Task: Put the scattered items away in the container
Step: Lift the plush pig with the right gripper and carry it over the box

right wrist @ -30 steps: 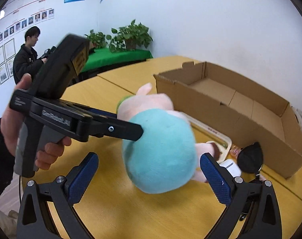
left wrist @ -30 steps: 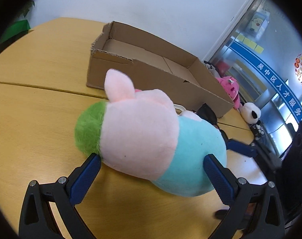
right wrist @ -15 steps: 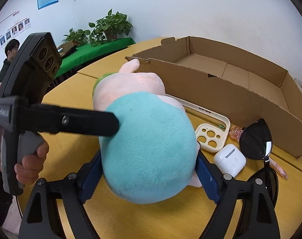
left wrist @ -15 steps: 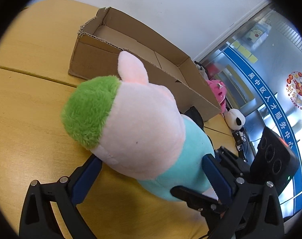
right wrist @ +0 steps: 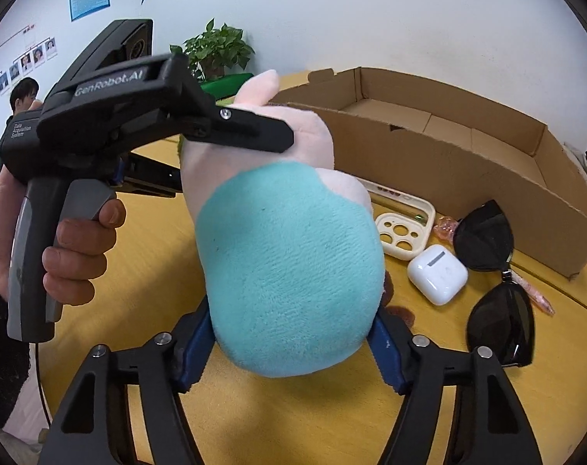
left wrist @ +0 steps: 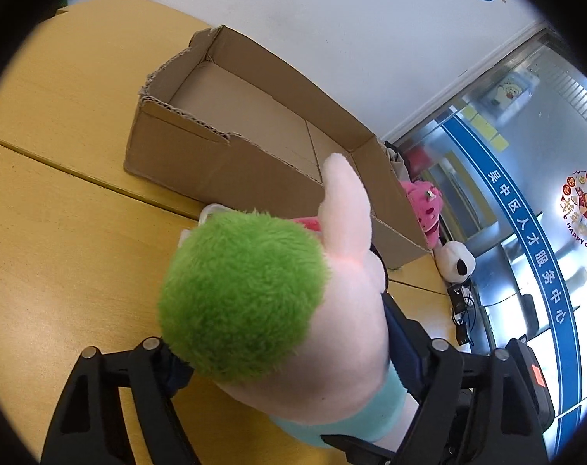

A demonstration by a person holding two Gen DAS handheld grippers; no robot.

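A plush pig toy (left wrist: 278, 310) with a green snout, pink head and teal body (right wrist: 293, 271) is held off the table by both grippers. My left gripper (left wrist: 289, 352) is shut on its pink head; it also shows in the right wrist view (right wrist: 223, 155). My right gripper (right wrist: 289, 341) is shut on its teal body. The open cardboard box (left wrist: 223, 162) lies on the table just beyond the toy; it also shows in the right wrist view (right wrist: 468, 162).
On the yellow table (right wrist: 332, 418) before the box lie a cream phone case (right wrist: 406, 224), a white earbud case (right wrist: 437, 271), black sunglasses (right wrist: 495, 271) and a pink candy wrapper (right wrist: 444, 228). A pink plush (left wrist: 425, 209) and a panda plush (left wrist: 456, 263) lie past the box's right end.
Both grippers have closed on the plush pig and lifted it off the table. The toy has tilted up with its green snout toward the left camera.
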